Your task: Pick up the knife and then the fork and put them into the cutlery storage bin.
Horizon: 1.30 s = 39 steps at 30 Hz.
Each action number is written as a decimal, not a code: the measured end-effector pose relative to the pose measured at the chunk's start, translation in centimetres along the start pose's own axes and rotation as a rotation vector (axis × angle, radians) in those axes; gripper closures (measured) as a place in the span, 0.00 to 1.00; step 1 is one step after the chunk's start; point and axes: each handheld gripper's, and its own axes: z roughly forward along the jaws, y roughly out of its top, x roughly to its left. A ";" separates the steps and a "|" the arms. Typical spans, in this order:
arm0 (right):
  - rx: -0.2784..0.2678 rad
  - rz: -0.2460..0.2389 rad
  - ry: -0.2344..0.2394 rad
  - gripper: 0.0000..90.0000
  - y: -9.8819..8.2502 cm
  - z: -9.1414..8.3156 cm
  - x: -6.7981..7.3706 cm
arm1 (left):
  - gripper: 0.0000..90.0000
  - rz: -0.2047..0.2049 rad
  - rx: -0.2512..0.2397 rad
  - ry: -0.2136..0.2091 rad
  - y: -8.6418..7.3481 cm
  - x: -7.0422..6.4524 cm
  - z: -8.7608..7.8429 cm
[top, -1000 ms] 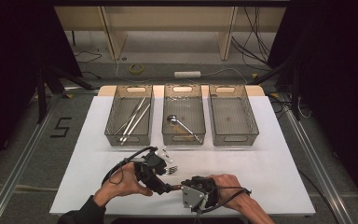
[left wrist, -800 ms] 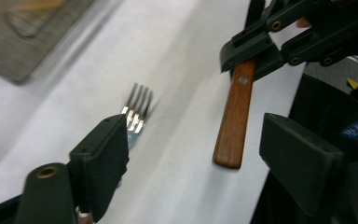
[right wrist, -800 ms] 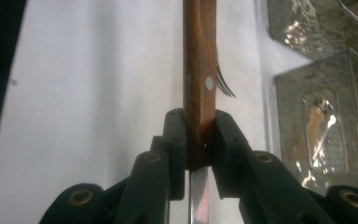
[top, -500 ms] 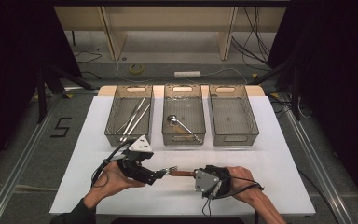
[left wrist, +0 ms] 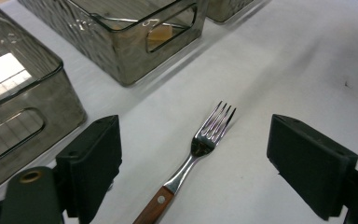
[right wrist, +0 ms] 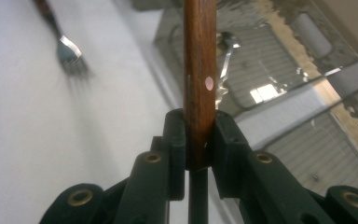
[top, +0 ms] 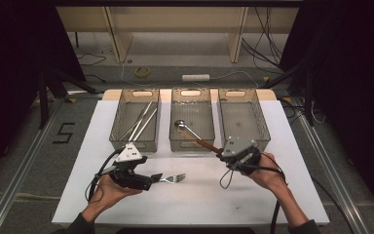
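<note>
A fork (top: 174, 178) with a wooden handle lies flat on the white table top, tines pointing right. My left gripper (top: 151, 178) is open around its handle end. In the left gripper view the fork (left wrist: 205, 140) rests between the widely parted jaws of the left gripper (left wrist: 196, 149) and neither touches it. My right gripper (top: 224, 152) is at the front edge of the middle bin (top: 191, 145), shut on the spoon (top: 180, 125) by its wooden handle. In the right gripper view the handle (right wrist: 199, 70) runs straight up from the shut right gripper (right wrist: 199, 135).
Three clear bins stand in a row at the back of the white board (top: 199, 207). The left bin (top: 132, 144) holds several long metal utensils (top: 141, 122). The right bin (top: 243, 119) has nothing in it. Cables trail from both grippers toward the person's forearms.
The right gripper has moved from beside the fork up and right to the middle bin and is now shut on the spoon's handle. The left gripper stays by the fork.
</note>
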 end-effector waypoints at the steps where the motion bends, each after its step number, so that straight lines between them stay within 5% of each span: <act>1: -0.002 0.024 -0.004 0.87 0.2 -0.2 -0.6 | 0.19 -0.002 -0.004 0.001 -0.2 0.1 -0.1; 9: -0.028 0.185 0.005 0.86 1.7 -0.5 -5.1 | 0.18 -0.015 -0.026 0.031 -1.2 0.6 -0.7; 39: 0.021 0.429 -0.075 0.86 3.2 3.7 -14.2 | 0.18 -0.017 -0.064 0.065 -2.3 0.6 -1.4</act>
